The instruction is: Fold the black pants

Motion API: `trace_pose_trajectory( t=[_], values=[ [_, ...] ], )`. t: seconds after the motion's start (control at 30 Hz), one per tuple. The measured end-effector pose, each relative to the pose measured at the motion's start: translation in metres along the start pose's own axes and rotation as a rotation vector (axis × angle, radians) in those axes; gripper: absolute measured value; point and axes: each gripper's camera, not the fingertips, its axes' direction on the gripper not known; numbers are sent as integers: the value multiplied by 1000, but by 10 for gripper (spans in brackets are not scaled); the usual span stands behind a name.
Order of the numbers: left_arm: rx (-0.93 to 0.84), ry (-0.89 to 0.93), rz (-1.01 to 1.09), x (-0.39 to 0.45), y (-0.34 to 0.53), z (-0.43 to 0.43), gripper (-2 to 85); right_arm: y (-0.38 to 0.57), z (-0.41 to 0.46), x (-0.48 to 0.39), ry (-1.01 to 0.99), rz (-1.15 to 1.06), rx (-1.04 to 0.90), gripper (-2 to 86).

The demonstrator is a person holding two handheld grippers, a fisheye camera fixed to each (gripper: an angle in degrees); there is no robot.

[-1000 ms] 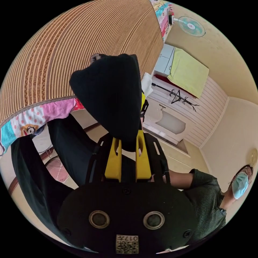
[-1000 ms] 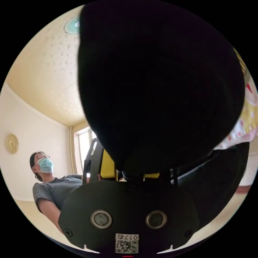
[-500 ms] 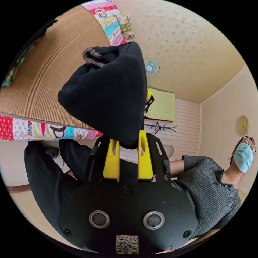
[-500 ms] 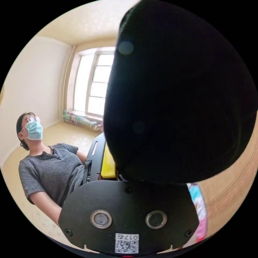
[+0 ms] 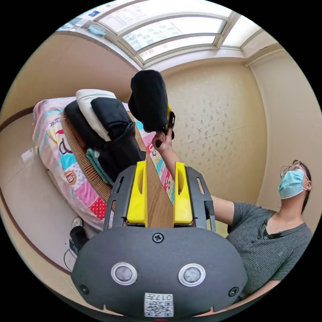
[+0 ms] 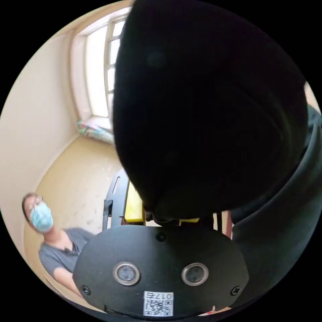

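The black pants [image 6: 208, 110] are soft, matt knitted cloth. The left hand-held gripper [image 5: 160, 191] has smooth yellow plastic jaws on a matt black housing. A ribbed woven mat [image 5: 157, 198] covers the bed's patterned cotton quilt [image 5: 57, 147].

This is a bedroom in a home. In the left gripper view a bed [image 5: 67, 161] carries a patchwork cartoon-print quilt [image 5: 55, 141] and a woven straw mat [image 5: 157, 201], with a pile of folded clothes [image 5: 107, 134] stacked at its far end. Cream wallpapered walls [image 5: 214, 110] rise to a wide bay window [image 5: 167, 27]. In the right gripper view, colourful bedding [image 6: 95, 132] lies along the window sill.
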Motion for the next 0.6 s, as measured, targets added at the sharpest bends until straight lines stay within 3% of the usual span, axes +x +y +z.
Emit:
trace_pose_trajectory(
  t=[0.07, 0.1, 0.13, 0.23, 0.33, 0.5, 0.6],
  values=[
    [-3, -30, -96, -24, 31, -11, 121, -8, 8, 53, 172, 232, -11, 146],
    [-9, -28, -168, -39, 53, -16, 120, -3, 10, 82, 392, 398, -47, 147],
    [-11, -21, -203, -47, 64, -17, 120, 3, 15, 96, 500, 419, -81, 148],
    [-12, 3, -352, -75, 113, -26, 119, 7, 32, 97, 507, 311, -160, 150],
    [42, -2, -411, -83, 137, -38, 119, 27, 32, 70, 508, 223, -92, 135],
    [3, -30, -298, -55, 109, -21, 113, 117, 5, 25, 454, 100, -43, 31],
    [-96, -17, -188, -24, 85, 20, 97, 211, -31, 15, 534, 213, -4, 15]
  ],
)
